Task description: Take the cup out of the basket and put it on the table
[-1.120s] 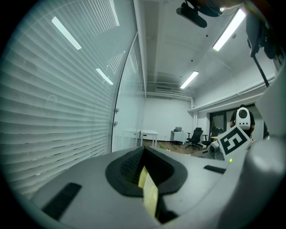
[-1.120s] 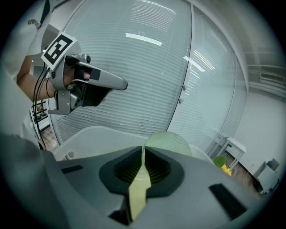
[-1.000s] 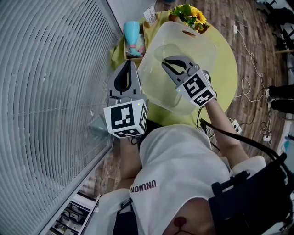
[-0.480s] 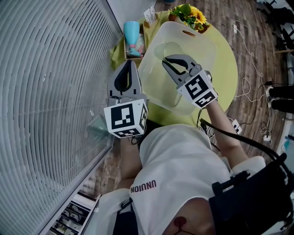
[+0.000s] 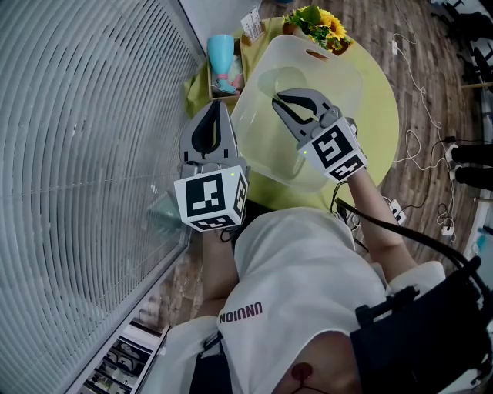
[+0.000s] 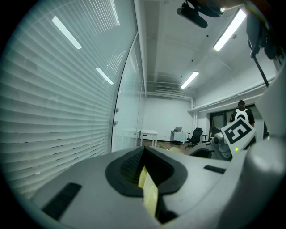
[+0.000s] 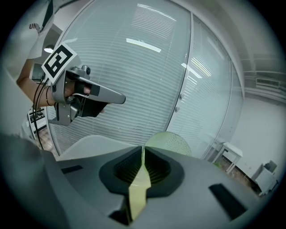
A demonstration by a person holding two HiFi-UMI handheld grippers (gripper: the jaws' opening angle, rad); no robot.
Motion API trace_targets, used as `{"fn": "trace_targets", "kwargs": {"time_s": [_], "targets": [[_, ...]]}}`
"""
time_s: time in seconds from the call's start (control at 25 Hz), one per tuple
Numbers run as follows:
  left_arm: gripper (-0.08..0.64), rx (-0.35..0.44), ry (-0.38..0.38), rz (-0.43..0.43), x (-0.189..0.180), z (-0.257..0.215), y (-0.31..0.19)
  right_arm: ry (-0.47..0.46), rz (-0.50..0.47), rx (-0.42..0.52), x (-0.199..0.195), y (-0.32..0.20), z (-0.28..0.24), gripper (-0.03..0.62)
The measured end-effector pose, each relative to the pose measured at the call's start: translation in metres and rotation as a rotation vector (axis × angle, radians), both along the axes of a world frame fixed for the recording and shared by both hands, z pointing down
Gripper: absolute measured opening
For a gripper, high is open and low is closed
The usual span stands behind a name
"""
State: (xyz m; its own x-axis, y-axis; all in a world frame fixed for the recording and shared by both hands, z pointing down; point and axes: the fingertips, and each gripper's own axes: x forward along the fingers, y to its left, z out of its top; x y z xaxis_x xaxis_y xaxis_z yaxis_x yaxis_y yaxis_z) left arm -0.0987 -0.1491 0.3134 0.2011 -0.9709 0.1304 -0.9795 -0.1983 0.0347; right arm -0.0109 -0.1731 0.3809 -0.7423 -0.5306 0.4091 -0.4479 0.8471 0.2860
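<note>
A translucent white basket (image 5: 339, 77) stands on the round yellow-green table (image 5: 381, 115). Inside it, a pale green cup (image 5: 283, 80) shows through near the far left side. My right gripper (image 5: 279, 96) hovers over the basket with its tips just by the cup and its jaws together, nothing between them. My left gripper (image 5: 218, 105) hangs shut beside the basket's left wall, over the table's edge. In the right gripper view the right gripper (image 7: 143, 148) is closed, with a pale green rounded shape (image 7: 172, 141) just past the tips.
A light blue cup (image 5: 221, 51) and small items stand in a wooden box (image 5: 213, 83) at the table's far left. Sunflowers (image 5: 320, 23) sit behind the basket. A glass wall with blinds (image 5: 85, 154) runs along the left. Cables (image 5: 420, 146) lie on the floor at right.
The right gripper has drifted slightly farther over the basket, toward the cup. The left gripper has not moved.
</note>
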Motion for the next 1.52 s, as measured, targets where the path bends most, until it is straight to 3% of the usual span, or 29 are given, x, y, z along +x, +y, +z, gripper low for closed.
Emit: {"fn": "trace_targets", "kwargs": {"time_s": [1.52], "targets": [[0.012, -0.007, 0.005, -0.002, 0.001, 0.002, 0.000, -0.045, 0.009, 0.062, 0.001, 0.004, -0.027, 0.035]]}}
